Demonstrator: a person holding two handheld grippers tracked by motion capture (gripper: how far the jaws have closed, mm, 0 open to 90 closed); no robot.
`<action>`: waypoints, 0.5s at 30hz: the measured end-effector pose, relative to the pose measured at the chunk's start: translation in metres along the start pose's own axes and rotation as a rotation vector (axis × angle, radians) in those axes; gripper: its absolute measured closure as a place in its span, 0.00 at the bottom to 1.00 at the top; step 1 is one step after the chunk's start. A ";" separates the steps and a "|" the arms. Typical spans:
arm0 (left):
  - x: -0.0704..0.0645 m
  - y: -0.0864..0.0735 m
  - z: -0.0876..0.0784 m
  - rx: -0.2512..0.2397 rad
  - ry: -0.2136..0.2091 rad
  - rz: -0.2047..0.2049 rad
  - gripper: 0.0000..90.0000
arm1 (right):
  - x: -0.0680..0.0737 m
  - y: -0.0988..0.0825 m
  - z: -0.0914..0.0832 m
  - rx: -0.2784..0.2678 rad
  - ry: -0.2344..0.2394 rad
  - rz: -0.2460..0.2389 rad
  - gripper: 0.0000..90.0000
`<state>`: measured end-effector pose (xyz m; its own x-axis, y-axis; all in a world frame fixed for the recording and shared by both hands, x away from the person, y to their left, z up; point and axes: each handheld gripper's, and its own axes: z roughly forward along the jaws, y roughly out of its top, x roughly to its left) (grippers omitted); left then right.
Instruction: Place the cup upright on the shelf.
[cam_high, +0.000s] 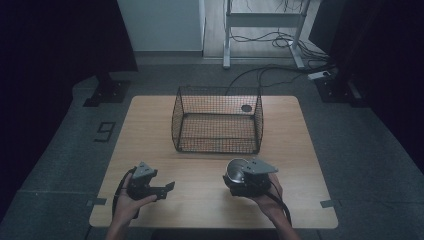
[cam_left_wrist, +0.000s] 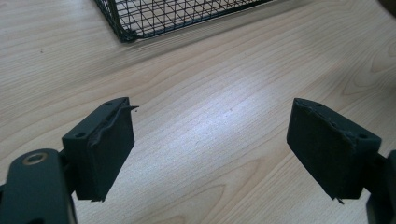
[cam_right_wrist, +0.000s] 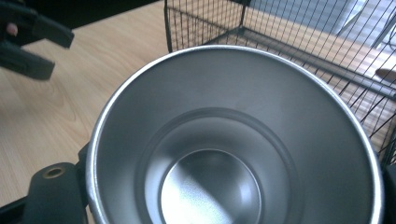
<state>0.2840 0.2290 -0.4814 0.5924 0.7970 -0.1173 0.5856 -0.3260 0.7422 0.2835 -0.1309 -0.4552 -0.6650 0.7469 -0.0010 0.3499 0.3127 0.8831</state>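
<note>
We have the right gripper (cam_high: 239, 181) closed on a steel cup (cam_high: 236, 170), its jaws pinching the cup's wall near the rim, so the open mouth faces the gripper's own camera and we look straight down into its empty, shiny inside (cam_right_wrist: 210, 186). The cup sits clear of the surface (cam_high: 200, 200), and the wire basket (cam_high: 218, 126) stands just ahead of this gripper. Our left gripper (cam_high: 159, 189) rests off to the side, well apart from the cup, jaws spread wide with nothing between the pads (cam_left_wrist: 105, 149).

Judging by the layout, the cup is bound for the basket. The main risk we see is the grip itself: smooth metal held by a thin wall (a small contact patch) could pivot or slide out if the hand tilts or swings quickly. A second risk is the basket's front rim (cam_right_wrist: 280, 51); carried too low, the cup's base could catch the wire and be knocked from the jaws, or shove the light basket along the surface. Letting go from too high could make the cup bounce or tip over inside.
</note>
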 end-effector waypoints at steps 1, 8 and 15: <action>0.000 0.000 0.000 0.000 -0.001 0.000 0.17 | -0.001 0.003 -0.001 -0.005 0.000 0.000 0.20; 0.000 0.000 0.001 0.001 0.001 0.000 0.17 | -0.003 0.018 -0.006 -0.029 0.009 -0.001 0.20; 0.000 0.000 0.001 0.004 0.003 0.003 0.17 | -0.005 0.033 -0.011 -0.054 0.009 -0.013 0.20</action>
<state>0.2843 0.2281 -0.4820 0.5924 0.7976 -0.1136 0.5861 -0.3299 0.7400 0.2915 -0.1309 -0.4208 -0.6754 0.7374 -0.0083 0.3056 0.2901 0.9069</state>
